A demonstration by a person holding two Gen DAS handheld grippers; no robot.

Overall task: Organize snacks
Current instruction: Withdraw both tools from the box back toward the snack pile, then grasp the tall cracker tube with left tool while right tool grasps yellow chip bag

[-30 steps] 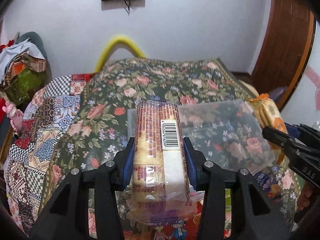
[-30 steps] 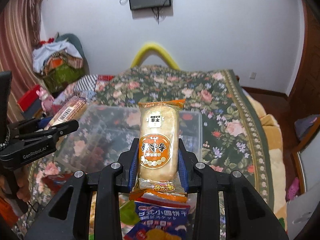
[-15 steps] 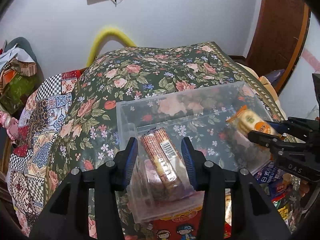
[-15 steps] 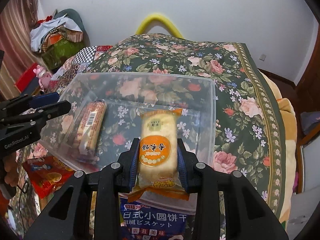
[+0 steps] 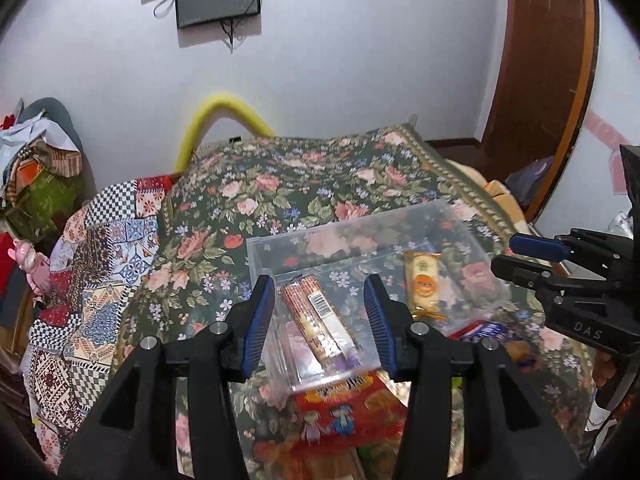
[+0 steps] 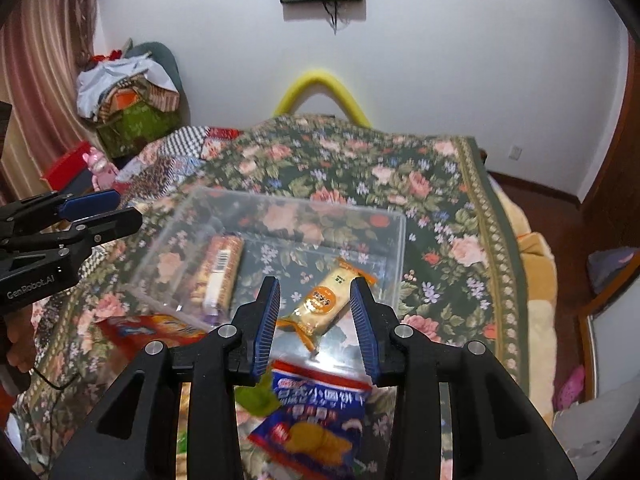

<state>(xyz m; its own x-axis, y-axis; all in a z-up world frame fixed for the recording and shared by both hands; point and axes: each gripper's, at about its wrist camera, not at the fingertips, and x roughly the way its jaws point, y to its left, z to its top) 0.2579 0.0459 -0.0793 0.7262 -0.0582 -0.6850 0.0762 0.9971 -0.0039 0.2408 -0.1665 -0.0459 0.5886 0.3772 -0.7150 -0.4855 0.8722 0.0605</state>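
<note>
The clear box [image 5: 320,240] on the bed [image 5: 280,184] sits just ahead of both empty, parted hand-held grippers. The left hand-held gripper [image 5: 320,316], jaws just widening, frames the brown biscuit pack [image 5: 316,320]; the right hand-held gripper [image 6: 316,320] frames the orange cake [image 6: 320,304]. Only its view shows the blue cookie bag [image 6: 316,412] below.

The blue packet [image 6: 316,420] is motion-blurred, so its print is unreadable, and the black gripper arms cover its sides. The red packet [image 5: 344,412] sits half under the clear box [image 5: 452,216]. The snack pile runs off the bottom edge in both views.
</note>
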